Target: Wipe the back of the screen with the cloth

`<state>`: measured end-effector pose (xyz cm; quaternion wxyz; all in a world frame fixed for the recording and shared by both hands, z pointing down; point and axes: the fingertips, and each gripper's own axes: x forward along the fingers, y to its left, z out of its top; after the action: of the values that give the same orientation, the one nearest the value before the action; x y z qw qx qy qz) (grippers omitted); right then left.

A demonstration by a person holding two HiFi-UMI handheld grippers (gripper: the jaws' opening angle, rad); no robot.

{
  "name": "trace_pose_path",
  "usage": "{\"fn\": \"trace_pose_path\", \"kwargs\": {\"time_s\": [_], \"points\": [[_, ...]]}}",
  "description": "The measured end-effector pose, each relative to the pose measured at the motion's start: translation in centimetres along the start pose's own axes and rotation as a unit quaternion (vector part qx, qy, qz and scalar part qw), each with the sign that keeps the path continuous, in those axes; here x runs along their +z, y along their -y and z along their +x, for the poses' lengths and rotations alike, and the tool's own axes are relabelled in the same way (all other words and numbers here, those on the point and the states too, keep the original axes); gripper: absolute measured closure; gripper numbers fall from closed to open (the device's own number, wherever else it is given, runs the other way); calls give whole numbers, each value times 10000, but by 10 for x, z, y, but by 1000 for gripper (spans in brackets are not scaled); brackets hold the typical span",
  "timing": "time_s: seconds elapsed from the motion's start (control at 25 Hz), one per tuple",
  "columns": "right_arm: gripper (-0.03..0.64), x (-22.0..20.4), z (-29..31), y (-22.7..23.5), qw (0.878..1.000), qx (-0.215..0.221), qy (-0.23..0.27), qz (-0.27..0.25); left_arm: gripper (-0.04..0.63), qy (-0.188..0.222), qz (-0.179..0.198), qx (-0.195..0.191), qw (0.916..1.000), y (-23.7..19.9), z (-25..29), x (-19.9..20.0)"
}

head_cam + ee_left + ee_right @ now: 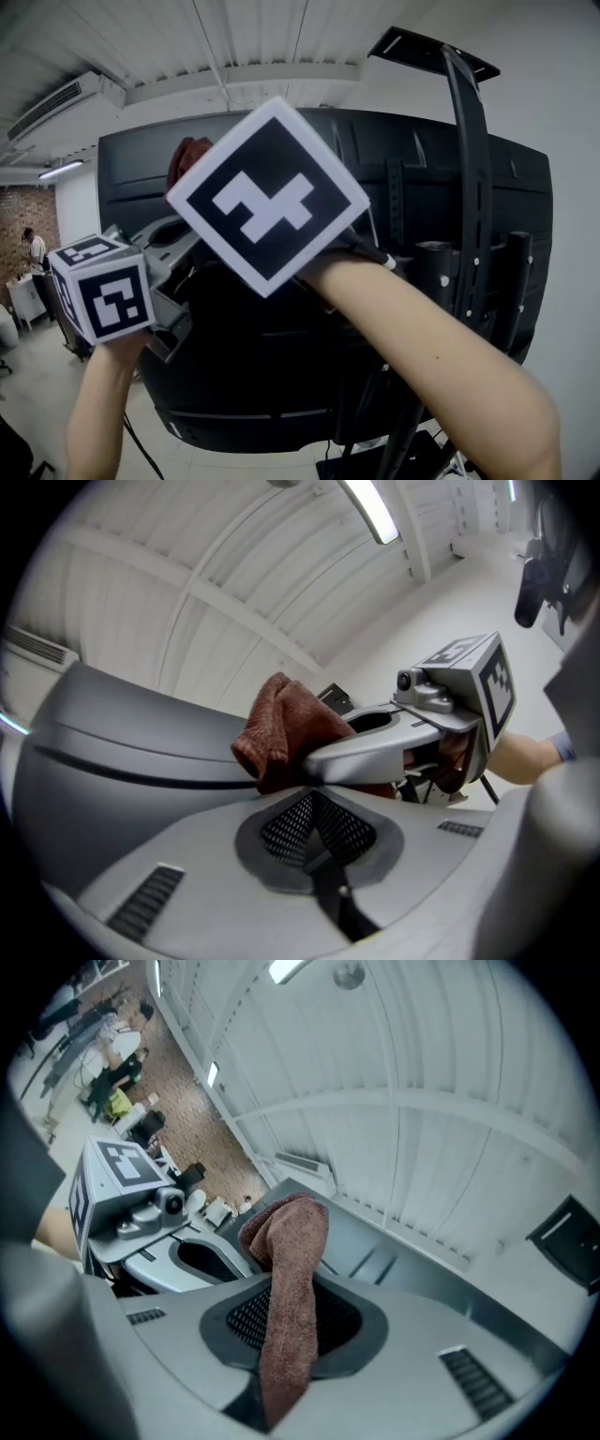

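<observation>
The black screen point(281, 375) is filling most of the head view, its back facing the person. Its top edge is running left to right just under the white panelled ceiling point(281, 37), leaving open air above it. Past its left edge, open floor is stretching away toward a brick wall point(17, 220), where a person point(36, 251) is standing far off. On the right, the stand's black upright point(469, 187) is rising against the back and past the top edge, crowding that side.

The right hand-held gripper point(281, 1372) is clamping the reddish-brown cloth point(291, 1279). The cloth is running up out of the closed jaws and its bunched end is lying against the screen at the top edge, toward the left part of the screen.

The left hand-held gripper point(323, 855) is sitting just left of and below the right one, its jaws pressed together with nothing between them. The cloth is bunching just beyond its tips, with the right hand-held gripper's jaw crossing close in front.
</observation>
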<state>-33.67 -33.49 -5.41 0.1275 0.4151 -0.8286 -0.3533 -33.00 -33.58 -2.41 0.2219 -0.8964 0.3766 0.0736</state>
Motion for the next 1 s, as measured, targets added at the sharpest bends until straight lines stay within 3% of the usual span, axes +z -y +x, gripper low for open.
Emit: {"fn": "trace_pose_path", "kwargs": {"time_s": [0.12, 0.28, 0.48, 0.72, 1.0], "points": [[553, 24, 11, -43, 9960, 440, 599, 502, 587, 85, 182, 484, 9986, -19, -44, -2], [553, 36, 36, -108, 9779, 960, 1292, 1333, 586, -59, 251, 1131, 9932, -46, -104, -27], [552, 33, 80, -182, 9531, 1087, 1741, 2224, 586, -584, 358, 2055, 9763, -83, -181, -78], [552, 12, 126, -224, 9564, 588, 1542, 2411, 586, -1081, 6, 2409, 9645, -110, -222, -134], [552, -11, 129, -213, 9777, -155, 1402, 1557, 586, -1112, 81, 2134, 9706, -102, -213, -148]]}}
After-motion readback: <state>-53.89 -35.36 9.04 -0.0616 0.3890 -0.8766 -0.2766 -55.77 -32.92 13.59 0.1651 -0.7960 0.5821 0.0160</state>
